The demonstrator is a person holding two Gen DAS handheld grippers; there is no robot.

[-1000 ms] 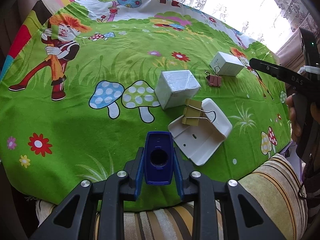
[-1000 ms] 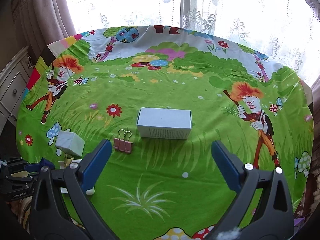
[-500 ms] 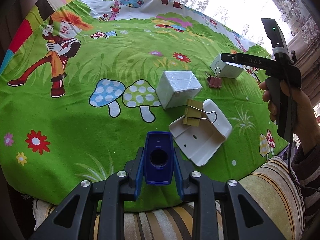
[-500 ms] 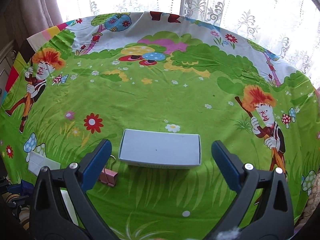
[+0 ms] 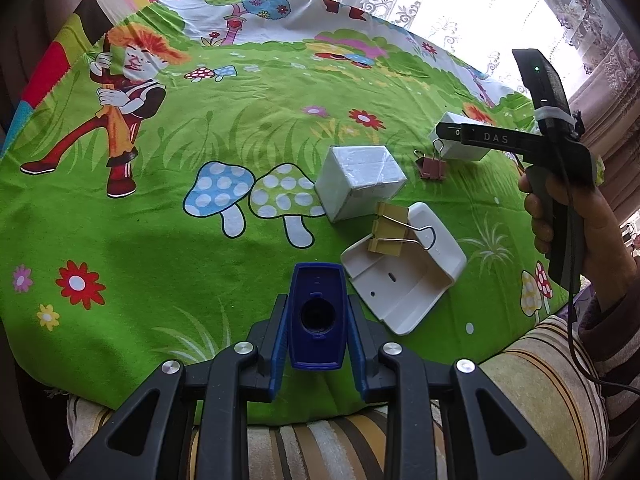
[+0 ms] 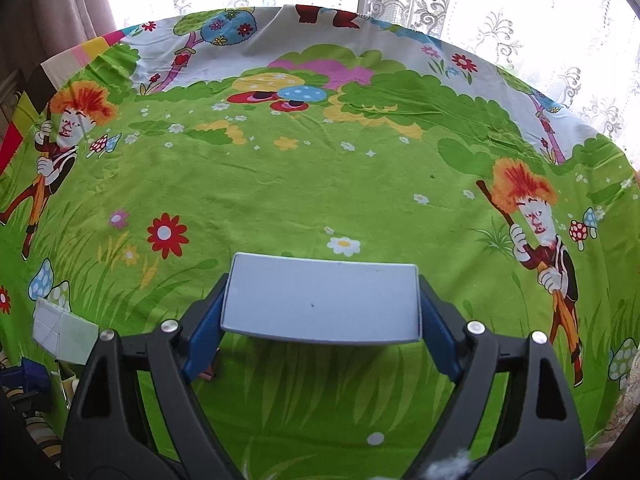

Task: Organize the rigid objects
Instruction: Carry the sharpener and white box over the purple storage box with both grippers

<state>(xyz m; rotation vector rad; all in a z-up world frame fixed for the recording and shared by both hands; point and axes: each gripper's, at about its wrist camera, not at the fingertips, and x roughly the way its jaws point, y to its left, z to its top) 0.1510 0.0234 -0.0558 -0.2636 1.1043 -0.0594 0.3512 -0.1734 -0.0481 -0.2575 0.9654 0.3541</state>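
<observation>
I logged the left gripper (image 5: 317,322) at the bottom centre of the left wrist view, clamped tight on a small dark blue plastic block with a round hole in its face (image 5: 317,316); the blue pads pressed both of its sides.

In the right wrist view the right gripper (image 6: 320,312) sat low and centre, its jaws having just been closing around the flat white rectangular cardboard box (image 6: 321,305). Both blue pads appeared to touch the box's short ends, so I recorded a grip on it. The box lay on the green cartoon-print tablecloth (image 6: 280,184).

In the left wrist view, the same box showed at upper right, half hidden behind the right gripper. Just left of it lay a pink binder clip (image 5: 433,166). Toward centre stood a white wrapped cube-like box (image 5: 360,180). Below that, a white plastic tray-shaped holder (image 5: 404,280) carried a yellow binder clip (image 5: 390,230) on its far edge. A person's hand (image 5: 576,220) held the right gripper's handle at the right edge.
</observation>
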